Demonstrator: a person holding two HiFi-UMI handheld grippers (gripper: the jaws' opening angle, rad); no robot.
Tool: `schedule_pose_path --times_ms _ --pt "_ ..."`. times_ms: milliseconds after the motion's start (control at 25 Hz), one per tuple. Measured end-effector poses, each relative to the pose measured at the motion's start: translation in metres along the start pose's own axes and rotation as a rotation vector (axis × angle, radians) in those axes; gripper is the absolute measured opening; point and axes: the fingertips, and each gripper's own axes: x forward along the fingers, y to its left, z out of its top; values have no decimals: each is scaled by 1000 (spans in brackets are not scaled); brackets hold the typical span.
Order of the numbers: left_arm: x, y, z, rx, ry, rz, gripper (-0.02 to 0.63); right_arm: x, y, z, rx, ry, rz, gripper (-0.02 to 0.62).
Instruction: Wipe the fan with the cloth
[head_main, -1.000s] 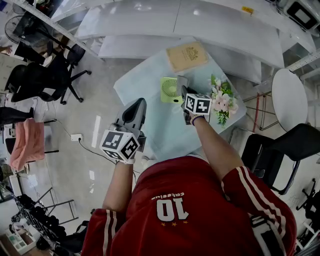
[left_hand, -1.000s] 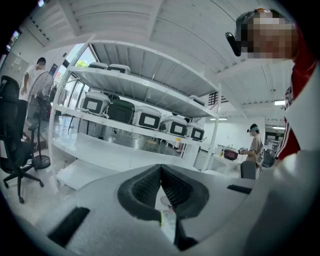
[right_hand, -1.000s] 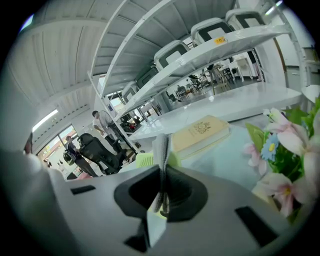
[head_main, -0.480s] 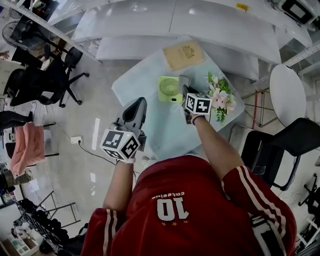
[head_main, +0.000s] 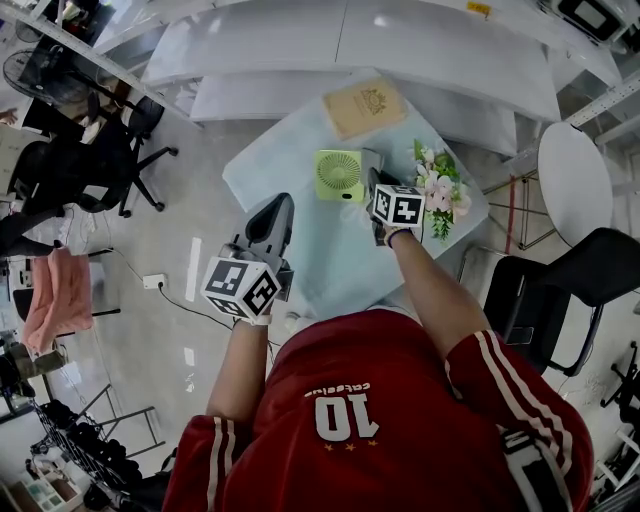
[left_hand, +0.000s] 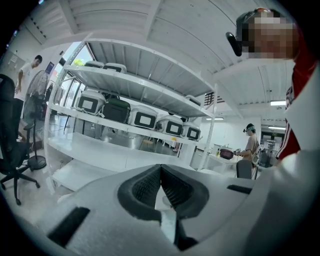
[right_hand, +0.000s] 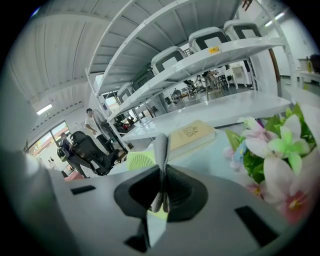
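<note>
Room: white shelving carries rows of lidded cases, long white benches stand behind, and black office chairs (head_main: 88, 160) sit on the pale floor to my left.
Worktop: the small pale-blue worktop (head_main: 285, 160) stands in front of me, turned so one corner points away from me.
Fan: the little green fan (head_main: 339, 176) stands near the middle of the worktop, toward the far corner, with its round grille facing up to my head camera. In the right gripper view its grille (right_hand: 140, 161) shows just left of the jaws.
Cloth: a thin grey cloth (right_hand: 161, 147) stands upright, pinched between the jaws, with its free edge rising above them. From above it (head_main: 368, 163) lies just beside the fan's right side; I cannot tell whether it touches the fan.
Right tool: my right tool (right_hand: 162, 175) is clamped tight on the cloth and is held over the worktop just right of the fan, pointing toward the far corner.
Left tool: my left tool (left_hand: 160, 169) has its ribbed jaws pressed together with nothing between them. It hangs at the worktop's left edge (head_main: 272, 215), well apart from the fan.
Book: a tan book (head_main: 366, 108) lies flat at the far corner.
Flowers: a bunch of pink and white flowers (head_main: 440, 195) with green leaves lies by the right corner, close to my right wrist.
</note>
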Motion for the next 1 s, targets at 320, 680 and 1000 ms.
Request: schedule_pose_path --times_ms 320,680,1000 --pt "0 -3 -1 -2 1 -5 2 -4 -1 -1 2 -2 -6 20" --pt "-3 -6 -1 1 1 -12 2 -10 0 -3 1 -9 -9 20" --pt "-17 -4 2 -19 -10 -25 2 -17 11 -7 6 -23 -17 20"
